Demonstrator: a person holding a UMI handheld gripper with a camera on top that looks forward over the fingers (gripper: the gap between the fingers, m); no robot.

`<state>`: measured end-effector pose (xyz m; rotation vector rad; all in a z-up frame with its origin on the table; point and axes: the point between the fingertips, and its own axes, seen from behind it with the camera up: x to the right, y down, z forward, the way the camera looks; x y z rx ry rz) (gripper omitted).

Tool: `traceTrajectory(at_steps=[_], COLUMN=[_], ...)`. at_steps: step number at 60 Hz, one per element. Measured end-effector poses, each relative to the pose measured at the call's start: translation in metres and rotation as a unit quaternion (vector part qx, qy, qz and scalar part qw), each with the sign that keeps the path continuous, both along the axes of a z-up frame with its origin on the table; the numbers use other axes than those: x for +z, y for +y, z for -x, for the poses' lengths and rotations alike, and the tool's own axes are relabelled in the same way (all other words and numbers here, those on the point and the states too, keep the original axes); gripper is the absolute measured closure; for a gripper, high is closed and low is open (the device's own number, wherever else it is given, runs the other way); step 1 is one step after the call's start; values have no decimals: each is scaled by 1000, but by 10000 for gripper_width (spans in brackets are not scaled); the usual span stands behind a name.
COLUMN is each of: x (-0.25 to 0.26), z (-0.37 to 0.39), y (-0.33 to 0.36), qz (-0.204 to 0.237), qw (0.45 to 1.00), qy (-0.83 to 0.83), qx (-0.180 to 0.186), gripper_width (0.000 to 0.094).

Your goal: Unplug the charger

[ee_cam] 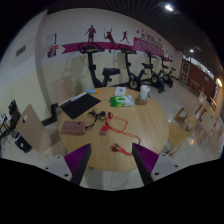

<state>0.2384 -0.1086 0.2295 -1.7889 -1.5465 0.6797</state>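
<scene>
My gripper (111,153) hovers over the near edge of a round wooden table (150,118). Its fingers are wide apart with nothing between them; the purple pads (78,160) show at either side. An orange cable (118,125) lies on the table beyond the fingers and runs to a small cluster of dark items (98,117) near the table's middle. I cannot make out a charger or socket for certain. A short red piece (122,149) lies just ahead of the fingers.
A dark laptop (80,103) lies at the table's left, a brown flat box (73,128) in front of it. A white cup (144,92) and a green-white packet (121,99) stand at the far side. Chairs (35,128) flank the table. Exercise bikes (135,72) line the back wall.
</scene>
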Motion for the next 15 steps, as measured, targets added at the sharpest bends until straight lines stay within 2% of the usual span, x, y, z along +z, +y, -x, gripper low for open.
traceTrajectory(at_steps=[7, 15], x=[-4, -6], z=[-20, -27], y=[-4, 5], qz=[9, -6], qw=[1000, 1000], qy=[-9, -6], qx=[6, 2], gripper_width=[80, 77])
